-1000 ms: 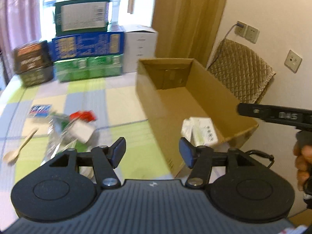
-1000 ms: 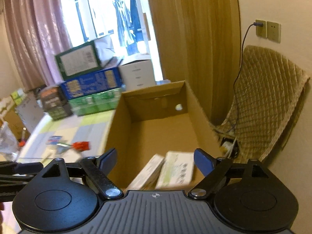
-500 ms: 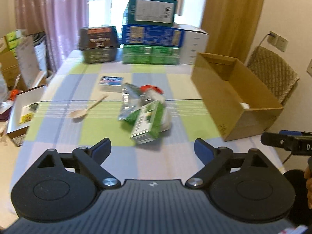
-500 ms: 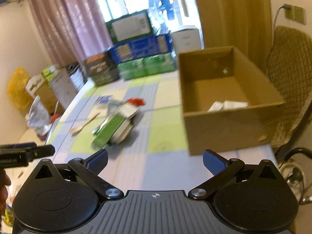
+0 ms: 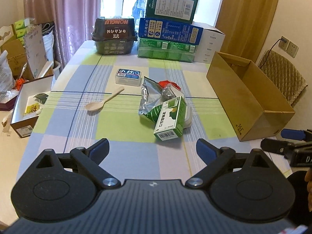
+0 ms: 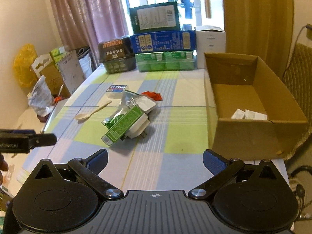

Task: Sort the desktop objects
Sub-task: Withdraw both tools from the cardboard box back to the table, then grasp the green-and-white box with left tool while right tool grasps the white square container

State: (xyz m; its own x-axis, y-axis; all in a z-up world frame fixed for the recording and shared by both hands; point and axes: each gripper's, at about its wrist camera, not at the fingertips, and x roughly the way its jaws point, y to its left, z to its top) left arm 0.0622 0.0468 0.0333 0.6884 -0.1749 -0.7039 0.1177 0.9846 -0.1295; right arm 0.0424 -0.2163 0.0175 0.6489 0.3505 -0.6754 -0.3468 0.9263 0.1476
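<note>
Both the left gripper [image 5: 152, 149] and right gripper [image 6: 155, 159] have fingers spread wide, holding nothing, and the small green cardboard box [image 5: 170, 118] looks light and stiff, best pinched across its flat sides.

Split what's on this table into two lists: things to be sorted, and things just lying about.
For sorting: green medicine carton, silver foil pouch, white plastic tray, pale wooden spoon, small clear box with blue label, open brown cardboard box.

Lying about: stacked green and blue cartons, black noodle tubs, quilted chair.

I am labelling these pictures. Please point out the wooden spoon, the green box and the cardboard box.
wooden spoon [image 5: 95, 105]: left wrist view, bowl.
green box [image 5: 170, 117]: left wrist view, top face.
cardboard box [image 6: 251, 137]: right wrist view, near wall.
</note>
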